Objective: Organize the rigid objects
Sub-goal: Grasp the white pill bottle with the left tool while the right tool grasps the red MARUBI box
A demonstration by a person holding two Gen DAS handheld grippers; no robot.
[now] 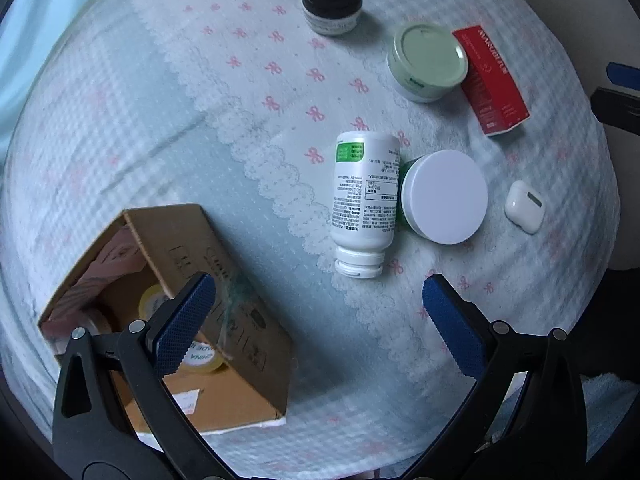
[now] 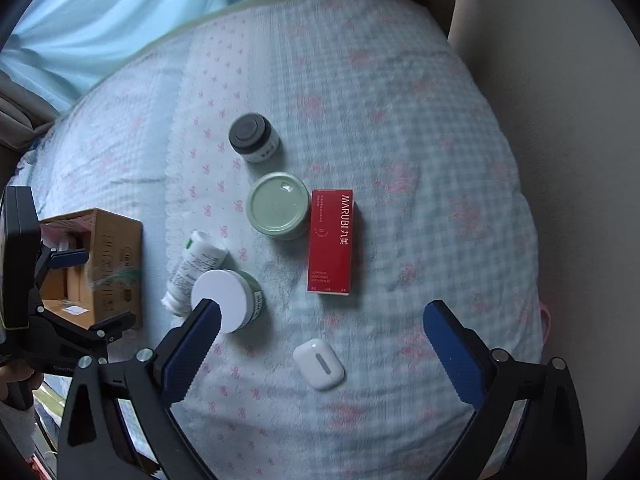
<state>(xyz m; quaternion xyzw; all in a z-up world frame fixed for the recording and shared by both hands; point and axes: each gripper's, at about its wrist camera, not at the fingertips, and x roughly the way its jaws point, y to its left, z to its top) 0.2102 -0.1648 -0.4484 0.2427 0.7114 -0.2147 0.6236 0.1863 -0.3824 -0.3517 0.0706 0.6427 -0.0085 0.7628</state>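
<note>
On a checked blanket lie a white pill bottle [image 1: 366, 200] on its side, a white-lidded green jar [image 1: 444, 202] touching it, a white earbud case [image 1: 525, 207], a pale green jar [image 1: 428, 60], a red box [image 1: 494, 80] and a black-lidded jar [image 1: 332, 2]. A cardboard box [image 1: 192, 300] stands open at the lower left with a tape roll inside. My left gripper [image 1: 320, 320] is open and empty, above the blanket near the bottle's cap. My right gripper [image 2: 322, 344] is open and empty over the earbud case [image 2: 319, 364]. The red box [image 2: 332, 242] lies ahead of it.
The blanket [image 2: 420, 140] covers a rounded cushion surface that drops off at its edges. A beige cushion [image 2: 560, 120] rises at the right. Light blue cloth [image 2: 120, 12] hangs behind. The left gripper [image 2: 68, 280] shows by the cardboard box [image 2: 108, 256] in the right wrist view.
</note>
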